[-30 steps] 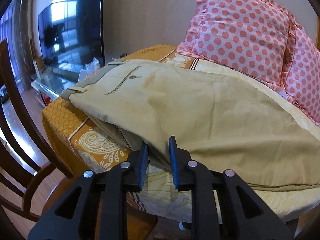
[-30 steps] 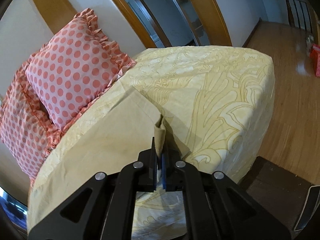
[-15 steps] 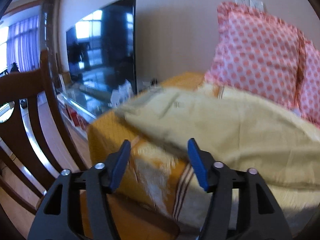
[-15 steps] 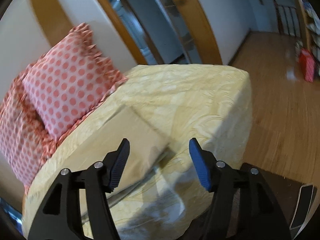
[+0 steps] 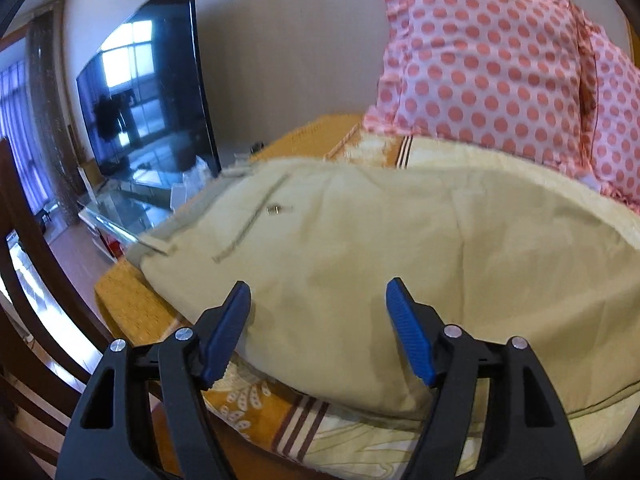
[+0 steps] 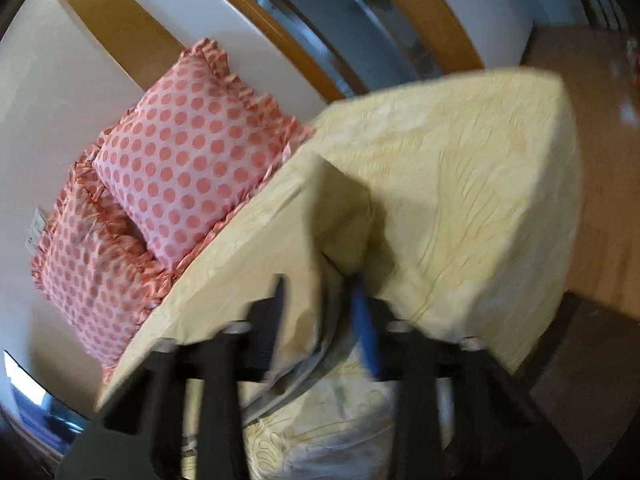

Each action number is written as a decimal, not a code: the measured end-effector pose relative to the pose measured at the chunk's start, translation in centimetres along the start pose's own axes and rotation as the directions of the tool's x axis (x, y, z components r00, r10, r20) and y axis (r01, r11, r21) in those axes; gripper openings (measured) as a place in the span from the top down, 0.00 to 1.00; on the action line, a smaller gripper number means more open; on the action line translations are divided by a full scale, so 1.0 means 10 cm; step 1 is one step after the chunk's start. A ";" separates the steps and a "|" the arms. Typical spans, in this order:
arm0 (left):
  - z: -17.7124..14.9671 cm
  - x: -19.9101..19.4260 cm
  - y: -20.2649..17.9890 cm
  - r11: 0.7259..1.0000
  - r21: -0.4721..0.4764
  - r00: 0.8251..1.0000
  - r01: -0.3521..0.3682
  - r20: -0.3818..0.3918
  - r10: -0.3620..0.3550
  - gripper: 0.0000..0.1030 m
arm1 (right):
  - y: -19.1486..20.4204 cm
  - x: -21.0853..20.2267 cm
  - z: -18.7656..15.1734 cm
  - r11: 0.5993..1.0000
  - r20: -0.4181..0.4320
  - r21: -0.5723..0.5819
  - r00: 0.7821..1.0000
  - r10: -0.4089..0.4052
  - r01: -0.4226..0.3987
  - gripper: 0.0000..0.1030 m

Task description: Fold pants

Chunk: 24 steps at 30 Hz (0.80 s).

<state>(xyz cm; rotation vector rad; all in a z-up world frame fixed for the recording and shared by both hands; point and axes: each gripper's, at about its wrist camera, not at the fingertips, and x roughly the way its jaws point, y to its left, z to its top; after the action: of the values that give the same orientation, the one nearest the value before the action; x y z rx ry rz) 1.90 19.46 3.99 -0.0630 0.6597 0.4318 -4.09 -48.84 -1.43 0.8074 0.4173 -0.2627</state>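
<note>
Nearest the lens in the left wrist view, the left hand-held gripper (image 5: 318, 316) stands spread, its blue pads (image 5: 224, 336) wide apart over the near edge of the khaki pants (image 5: 360, 248) and pressing on nothing; its jaws have just been opening a little further. The pants lie flat across a bed, over a pale yellow bedspread (image 5: 360, 440) with an orange patterned border (image 5: 132, 312). The waistband and a buttoned back pocket (image 5: 276, 210) point toward the left, where a dark television (image 5: 148, 100) stands on a glass stand. Part of a dark wooden chair (image 5: 24, 280) is cut off at the left edge of the frame. Beyond the pants, two pink polka-dot pillows (image 5: 480, 64) lean against the wall.

The right wrist view is smeared by motion. The right hand-held gripper (image 6: 320, 312) has just been closing, with a fold of the pants' leg end (image 6: 340, 208) between its jaws; the blur makes it hard to say whether the pads actually press the cloth. Only one blue pad can be made out; the other finger is a dark smear. The cloth rises in a peak just ahead of the gripper. Behind it the bedspread (image 6: 480, 184) runs to the bed's far corner, the pillows (image 6: 192, 140) sit at left, and a wooden door frame (image 6: 420, 12) and wood floor (image 6: 600, 120) fill the background.
</note>
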 end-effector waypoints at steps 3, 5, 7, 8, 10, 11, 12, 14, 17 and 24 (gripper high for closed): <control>-0.10 0.07 0.06 0.999 -0.023 1.000 0.022 -0.017 -0.022 0.30 | 0.04 0.03 -0.01 0.999 0.027 -0.023 0.999 -0.044 0.045 0.95; -0.13 0.06 0.08 0.999 -0.027 1.000 0.030 -0.006 -0.030 0.28 | 0.10 0.00 0.02 0.999 0.043 -0.034 0.999 -0.014 0.016 0.97; -0.14 0.05 0.10 0.999 -0.033 0.999 0.035 -0.001 -0.035 0.27 | 0.21 -0.06 0.06 0.998 0.073 -0.061 0.997 0.000 0.004 0.97; -0.15 0.05 0.10 0.999 -0.033 0.999 0.037 0.002 -0.037 0.26 | 0.26 -0.08 0.08 0.997 0.084 -0.076 0.996 0.012 -0.005 0.97; -0.17 0.04 0.10 0.999 -0.030 0.999 0.036 0.012 -0.036 0.26 | 0.44 -0.14 0.12 0.991 0.112 -0.130 0.993 0.032 -0.017 0.97; -0.16 0.05 0.09 0.999 -0.028 0.999 0.035 0.016 -0.035 0.25 | 0.49 -0.16 0.14 0.990 0.117 -0.142 0.993 0.036 -0.019 0.97; -0.17 0.05 0.09 0.999 -0.026 0.999 0.035 0.021 -0.035 0.25 | 0.54 -0.17 0.16 0.989 0.122 -0.148 0.991 0.047 -0.029 0.97; -0.17 0.05 0.10 0.999 -0.025 0.999 0.037 0.025 -0.037 0.25 | 0.62 -0.19 0.18 0.988 0.123 -0.148 0.990 0.066 -0.048 0.97; -0.17 0.06 0.09 0.999 -0.026 0.999 0.034 0.023 -0.033 0.24 | 0.98 -0.22 0.20 0.972 0.107 -0.201 0.984 0.146 -0.122 0.97; -0.17 0.05 0.07 0.999 -0.026 0.999 0.022 0.024 -0.021 0.23 | 2.68 -0.14 -0.44 0.749 -0.170 -0.385 0.839 0.516 -0.539 0.97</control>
<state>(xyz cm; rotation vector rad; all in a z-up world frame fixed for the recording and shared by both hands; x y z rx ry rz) 1.03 19.95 2.37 -0.0899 0.6297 0.4199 3.73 -27.58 13.70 0.4750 0.2620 0.3794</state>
